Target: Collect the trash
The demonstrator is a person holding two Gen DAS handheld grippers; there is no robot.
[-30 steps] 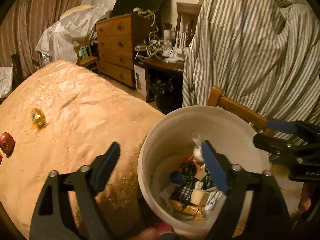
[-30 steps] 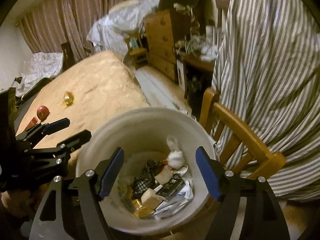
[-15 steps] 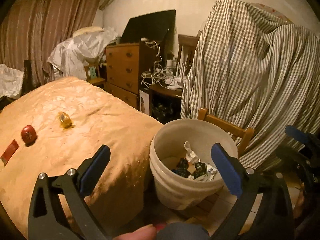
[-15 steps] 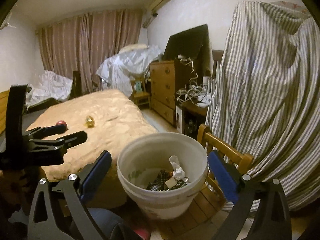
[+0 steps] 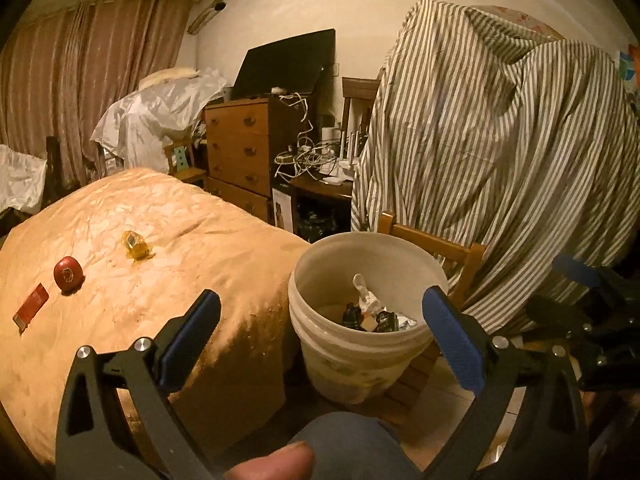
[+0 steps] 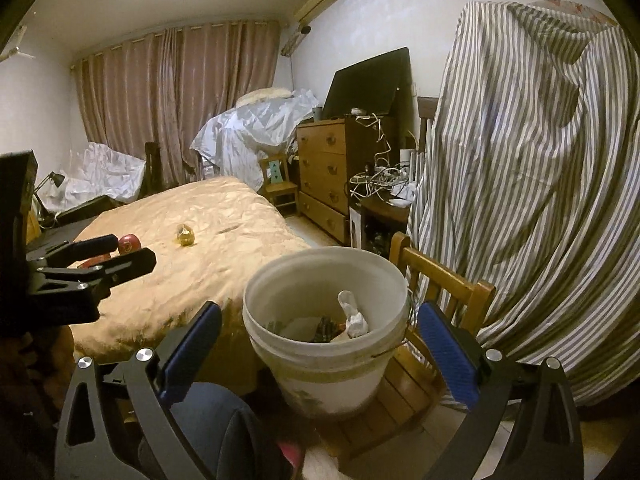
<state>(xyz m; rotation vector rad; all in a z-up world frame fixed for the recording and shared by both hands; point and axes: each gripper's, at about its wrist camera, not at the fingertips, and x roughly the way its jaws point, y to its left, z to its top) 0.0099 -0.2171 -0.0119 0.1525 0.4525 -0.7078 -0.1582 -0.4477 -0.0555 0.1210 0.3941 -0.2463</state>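
- On the wooden chair (image 6: 444, 280): white bucket (image 5: 360, 356), trash (image 5: 376, 316) inside.
- On the bed (image 5: 160, 280): gold wrapper (image 5: 136, 245), red ball (image 5: 68, 275), red packet (image 5: 31, 311) (none touching).
- Left gripper (image 5: 320, 328), right gripper (image 6: 316, 336): jaws just opened, wide apart, empty.

You've pulled both claws, left claw (image 5: 320, 328) and right claw (image 6: 318, 328), back from over the white plastic bucket (image 5: 362, 356), their jaws having just opened wide, empty.
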